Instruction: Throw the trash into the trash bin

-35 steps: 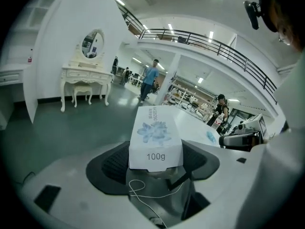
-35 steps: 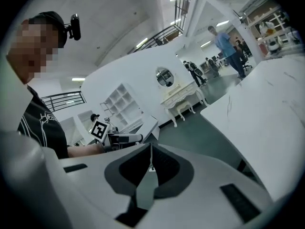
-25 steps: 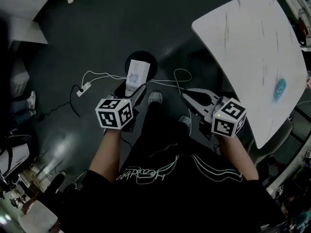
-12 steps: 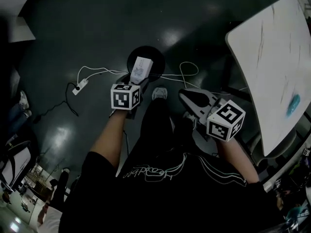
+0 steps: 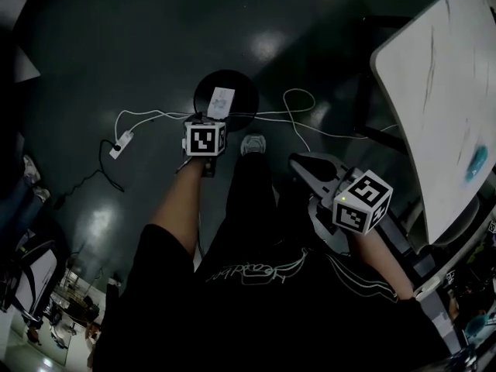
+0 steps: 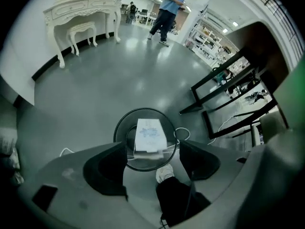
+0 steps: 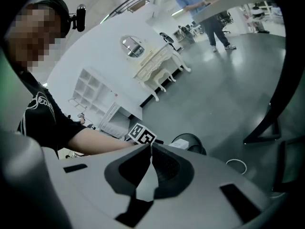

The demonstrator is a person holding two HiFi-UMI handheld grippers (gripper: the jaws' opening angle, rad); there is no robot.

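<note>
A white box of trash with pale blue print hangs over the mouth of the round black trash bin on the dark floor. My left gripper points steeply down and is shut on the box's near end. In the left gripper view the box lies between the wide-set jaws, inside the ring of the bin. My right gripper hangs lower right of the bin, shut and empty. Its jaws meet in the right gripper view, with the bin beyond.
A white cable and power strip trail across the floor beside the bin. My shoe stands just below it. A white table fills the right side, with a black chair frame next to it. A person walks far off.
Both grippers have sunk toward the floor. The left one carried the box down and tipped steeper, so the box now sits over the bin's opening. The right one stayed shut.
</note>
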